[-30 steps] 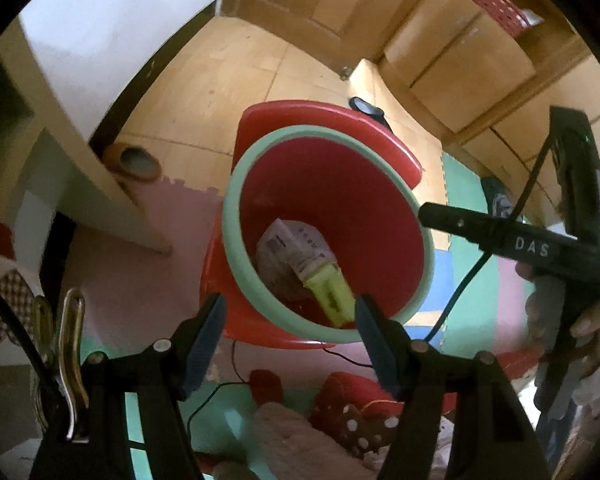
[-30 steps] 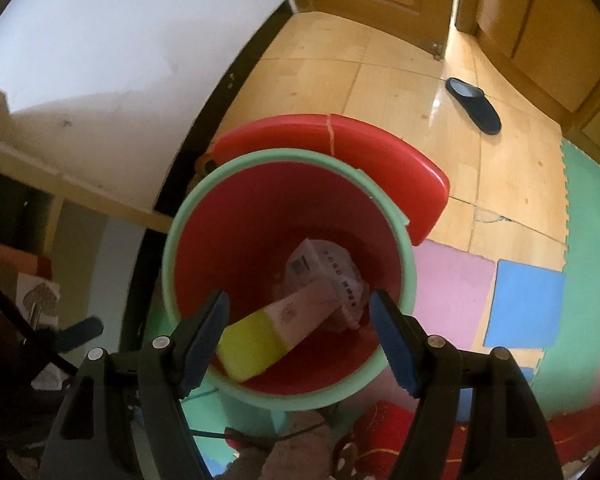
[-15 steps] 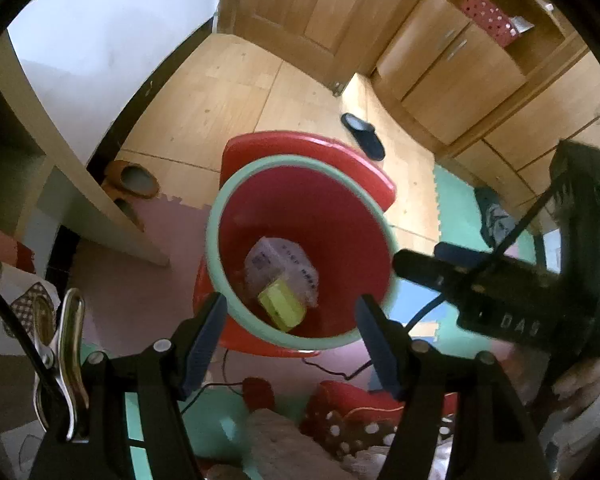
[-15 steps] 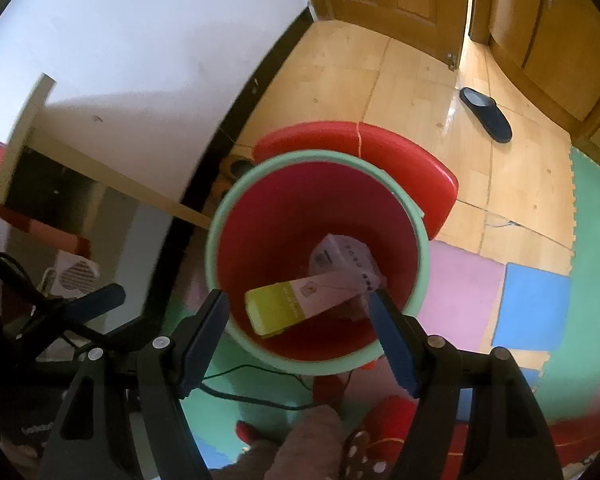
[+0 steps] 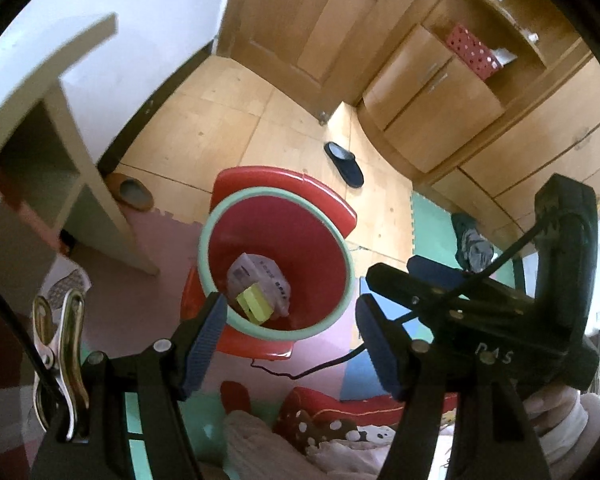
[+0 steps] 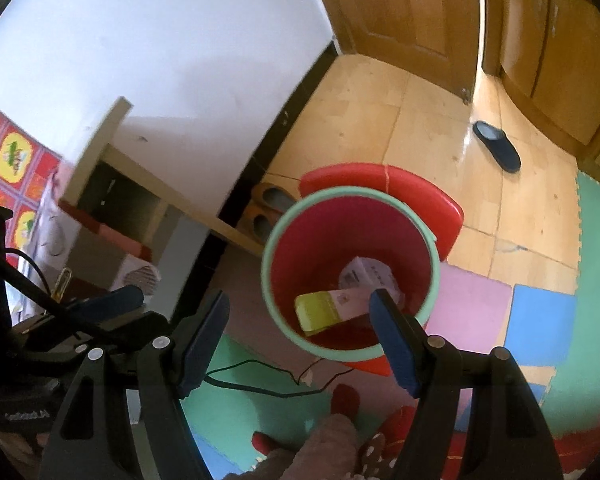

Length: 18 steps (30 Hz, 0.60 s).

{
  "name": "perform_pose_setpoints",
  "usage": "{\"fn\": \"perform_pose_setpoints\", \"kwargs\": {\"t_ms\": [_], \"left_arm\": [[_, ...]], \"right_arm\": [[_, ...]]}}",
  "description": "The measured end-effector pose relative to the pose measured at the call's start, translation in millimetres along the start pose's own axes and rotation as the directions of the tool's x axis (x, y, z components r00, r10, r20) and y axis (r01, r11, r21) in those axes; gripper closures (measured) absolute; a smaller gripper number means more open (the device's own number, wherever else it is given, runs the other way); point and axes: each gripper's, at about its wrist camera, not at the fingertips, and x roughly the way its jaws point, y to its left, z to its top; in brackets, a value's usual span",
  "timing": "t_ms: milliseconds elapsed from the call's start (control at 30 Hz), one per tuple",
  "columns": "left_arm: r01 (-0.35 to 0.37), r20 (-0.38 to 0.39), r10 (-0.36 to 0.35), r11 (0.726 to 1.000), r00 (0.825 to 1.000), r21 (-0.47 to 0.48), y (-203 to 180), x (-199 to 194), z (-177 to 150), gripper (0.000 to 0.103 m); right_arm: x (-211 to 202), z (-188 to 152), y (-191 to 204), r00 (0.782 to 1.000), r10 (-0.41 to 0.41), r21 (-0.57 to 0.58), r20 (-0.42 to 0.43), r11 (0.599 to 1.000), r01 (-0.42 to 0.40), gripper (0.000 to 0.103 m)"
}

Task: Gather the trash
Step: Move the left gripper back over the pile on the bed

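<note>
A red bin with a pale green rim (image 5: 204, 240) (image 6: 272, 248) stands on the floor below both grippers, its red lid (image 5: 284, 180) (image 6: 420, 188) tipped back behind it. Inside lie a crumpled white wrapper (image 5: 260, 276) (image 6: 364, 276) and a yellow-green and pink box (image 5: 254, 304) (image 6: 328, 312). My left gripper (image 5: 288, 344) is open and holds nothing, high above the bin. My right gripper (image 6: 300, 340) is open too, with nothing between its fingers; it also shows at the right of the left wrist view (image 5: 396, 284).
A dark slipper (image 5: 344, 164) (image 6: 498, 152) lies on the wooden floor near the door. Brown slippers (image 5: 130, 192) (image 6: 268, 208) sit under a beige shelf unit (image 5: 80, 168). Coloured foam mats (image 6: 540, 320) cover the near floor. A person's slippered feet (image 5: 340, 412) and a cable (image 6: 260, 384) lie below.
Both grippers have risen away from the bin, which now looks smaller and farther. The right gripper has moved closer into the left wrist view. The trash in the bin has not moved.
</note>
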Motion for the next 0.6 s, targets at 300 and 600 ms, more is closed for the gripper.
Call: {"fn": "perform_pose_setpoints", "kwargs": {"t_ms": [300,600], "left_arm": [[-0.021,0.054,0.028,0.992,0.998,-0.122,28,-60,-14,0.033],[-0.062,0.135,0.094,0.973,0.986,-0.221,72,-126,-38,0.033]], "right_arm": [[-21,-10,47,0.999,0.055,-0.06,0.002,0.997,-0.054,0.029],[-36,-22,106,0.993,0.121,-0.136,-0.004,0.983,-0.121,0.029]]}}
